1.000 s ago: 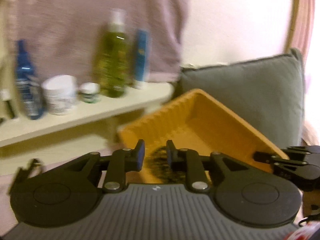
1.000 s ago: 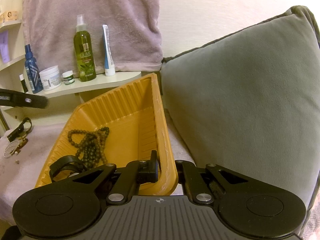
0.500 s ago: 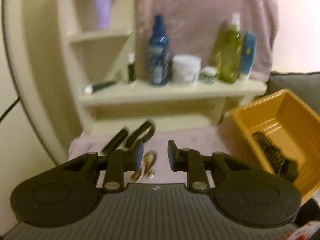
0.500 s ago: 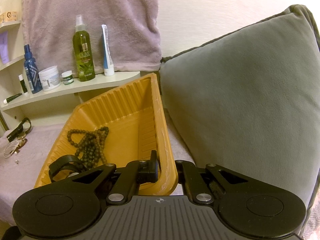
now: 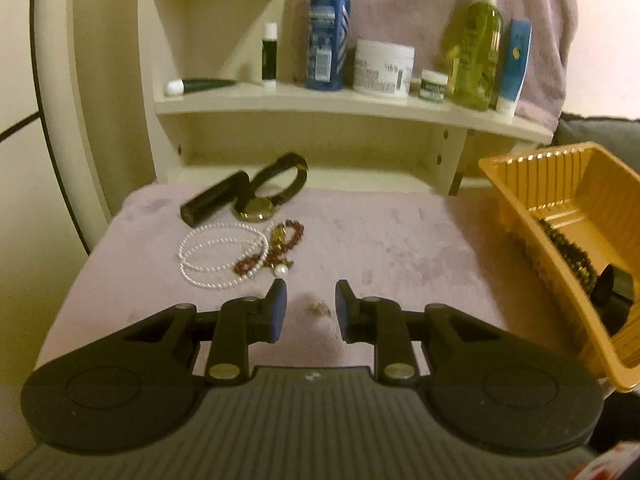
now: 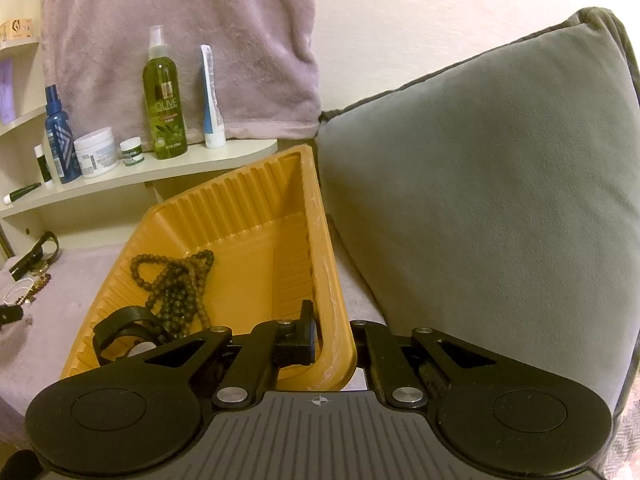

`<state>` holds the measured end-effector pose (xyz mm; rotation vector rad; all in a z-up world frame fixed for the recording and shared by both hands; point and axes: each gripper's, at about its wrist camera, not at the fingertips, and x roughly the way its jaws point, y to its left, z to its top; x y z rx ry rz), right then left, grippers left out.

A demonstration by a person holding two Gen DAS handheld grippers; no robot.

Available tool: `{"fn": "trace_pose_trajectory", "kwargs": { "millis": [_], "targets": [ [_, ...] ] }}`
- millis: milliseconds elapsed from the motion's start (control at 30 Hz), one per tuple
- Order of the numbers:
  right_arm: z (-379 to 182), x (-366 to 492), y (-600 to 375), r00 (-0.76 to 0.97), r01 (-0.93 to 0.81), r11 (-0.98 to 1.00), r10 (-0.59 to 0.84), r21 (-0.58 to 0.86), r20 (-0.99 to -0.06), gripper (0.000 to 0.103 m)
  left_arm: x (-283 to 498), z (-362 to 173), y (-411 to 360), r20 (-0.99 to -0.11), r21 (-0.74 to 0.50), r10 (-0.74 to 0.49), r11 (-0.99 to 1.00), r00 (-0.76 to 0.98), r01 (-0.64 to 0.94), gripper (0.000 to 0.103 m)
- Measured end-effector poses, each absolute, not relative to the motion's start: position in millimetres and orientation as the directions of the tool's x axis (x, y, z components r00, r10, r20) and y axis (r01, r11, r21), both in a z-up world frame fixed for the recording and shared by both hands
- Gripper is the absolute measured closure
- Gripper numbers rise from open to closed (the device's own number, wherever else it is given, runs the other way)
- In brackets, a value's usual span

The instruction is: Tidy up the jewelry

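Observation:
My right gripper (image 6: 334, 320) is shut on the near right rim of the orange tray (image 6: 326, 248), which it holds tilted. Inside the tray lie a dark bead necklace (image 6: 176, 284) and a black strap (image 6: 120, 328). My left gripper (image 5: 310, 292) hovers open, low over the lilac cloth (image 5: 400, 240), with a tiny earring-like piece (image 5: 320, 308) on the cloth between its fingers. Beyond it lie a white pearl necklace (image 5: 220, 252), a red bead bracelet (image 5: 276, 244), a gold watch (image 5: 260, 206) with a black band and a black tube (image 5: 212, 200). The tray (image 5: 516, 184) stands to its right.
A cream shelf (image 5: 320, 100) behind the cloth carries a blue bottle (image 5: 326, 36), a white jar (image 5: 382, 68), a green spray bottle (image 6: 164, 108) and small tubes. A big grey cushion (image 6: 480, 180) presses against the tray's right side. A lilac towel (image 6: 180, 20) hangs on the wall.
My left gripper swung left away from the tray and came down over the cloth, so the loose jewelry is now in front of it. The right gripper and tray stayed put.

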<state>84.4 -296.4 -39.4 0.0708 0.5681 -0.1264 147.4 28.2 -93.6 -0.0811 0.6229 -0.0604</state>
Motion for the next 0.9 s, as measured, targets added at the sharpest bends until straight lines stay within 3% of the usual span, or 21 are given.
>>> {"fn": "trace_pose_trajectory", "kwargs": {
  "millis": [333,600,900],
  "targets": [
    [-41.6,86.4,-298.6,0.831,0.140,0.990,-0.101,0.029,-0.547,0.097,159.4,-105.5,24.4,-0.603,-0.096,-0.090,0.995,0.793,0.040,0.080],
    [-42.8,87.4,-299.0,0.830,0.141,0.990,-0.102,0.029,-0.549,0.097,160.4,-106.5,23.8,-0.605,-0.093,-0.086,0.995,0.791,0.037,0.095],
    [-40.9,86.2,-296.1,0.833,0.136,0.990,-0.102,0.023,-0.544,0.098,154.5,-93.3,21.6,-0.599,-0.098,-0.094,0.994,0.795,0.044,0.095]
  ]
}}
